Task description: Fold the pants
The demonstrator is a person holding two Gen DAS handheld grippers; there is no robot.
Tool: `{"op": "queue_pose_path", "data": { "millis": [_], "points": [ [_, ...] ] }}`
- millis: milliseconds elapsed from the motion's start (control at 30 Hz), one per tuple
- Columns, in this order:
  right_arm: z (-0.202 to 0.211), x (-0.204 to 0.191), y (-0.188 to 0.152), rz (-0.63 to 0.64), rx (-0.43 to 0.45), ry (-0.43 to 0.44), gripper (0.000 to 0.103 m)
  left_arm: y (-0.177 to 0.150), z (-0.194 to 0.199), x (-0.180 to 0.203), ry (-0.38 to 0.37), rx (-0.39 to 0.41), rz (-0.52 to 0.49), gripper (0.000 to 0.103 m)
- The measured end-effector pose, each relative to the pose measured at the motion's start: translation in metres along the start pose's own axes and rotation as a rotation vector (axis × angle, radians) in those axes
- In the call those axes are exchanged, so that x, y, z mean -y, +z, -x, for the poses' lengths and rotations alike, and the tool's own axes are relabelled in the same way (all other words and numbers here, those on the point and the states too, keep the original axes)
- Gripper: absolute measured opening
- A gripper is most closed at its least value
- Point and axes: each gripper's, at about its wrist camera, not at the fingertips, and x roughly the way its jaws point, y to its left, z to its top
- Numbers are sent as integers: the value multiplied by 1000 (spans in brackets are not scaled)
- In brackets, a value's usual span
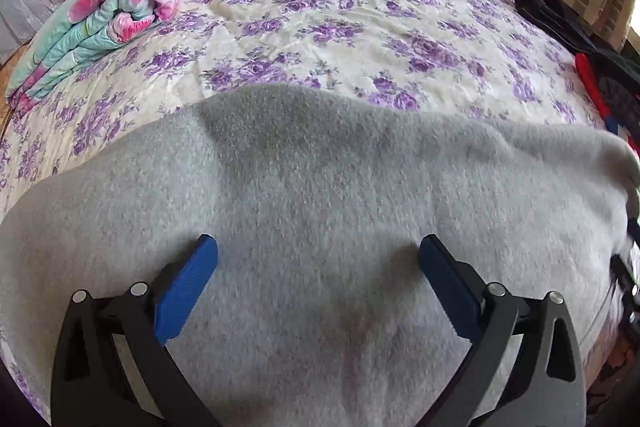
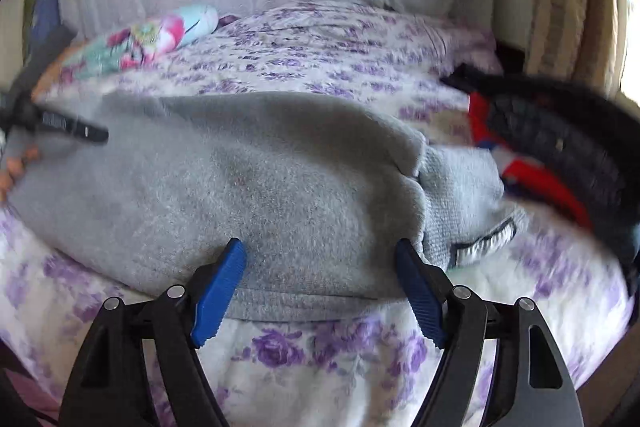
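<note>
Nearest in the left wrist view, the left gripper [image 1: 318, 247] with blue ribbed pads on black arms stands spread wide over the grey fleecy pants [image 1: 320, 211], nothing pinched between its pads. In the right wrist view the right gripper [image 2: 320, 251] is likewise spread wide, its blue fingertips [image 2: 232, 263] at the near hem of the folded bundle without clamping it. The grey fleecy pants [image 2: 248, 187] lie on the white bedspread printed with purple flowers [image 2: 320, 355], their long axis running across the view from left to right, the ribbed knit end [image 2: 460, 187] pointing right. Beyond, a red, blue and black garment [image 2: 552, 147] lies right of the pants, and a folded quilt in turquoise and pink flowers [image 1: 112, 11] sits far left.
</note>
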Motion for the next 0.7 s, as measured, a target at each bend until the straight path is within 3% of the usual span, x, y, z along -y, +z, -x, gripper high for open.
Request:
{"op": "queue_pose_path", "data": {
  "millis": [133,233,333,400,467,500,600,667,700],
  "points": [
    [4,-14,-1,71,10,-50,77,-18,35,-30,-15,63,48,99],
    [1,-10,-1,52,4,-41,78,-36,57,-74,90,110,135,99],
    [-4,-7,-1,36,1,-36,78,-60,60,-122,169,92,235,99],
    [-5,-9,-1,46,-2,-48,78,-79,53,-127,142,78,195,99],
    [-5,-10,0,48,-11,-51,78,-96,59,-107,236,120,81,99],
    [-5,-10,1,48,-16,-53,78,-101,62,-103,249,123,61,99],
    [0,-15,3,57,-21,-81,78,-110,82,-118,184,123,108,99],
    [11,-24,10,70,6,-84,78,-117,99,-134,214,138,153,99],
    [21,-33,15,83,42,-42,78,-120,107,-145,256,146,183,99]
  ]
}}
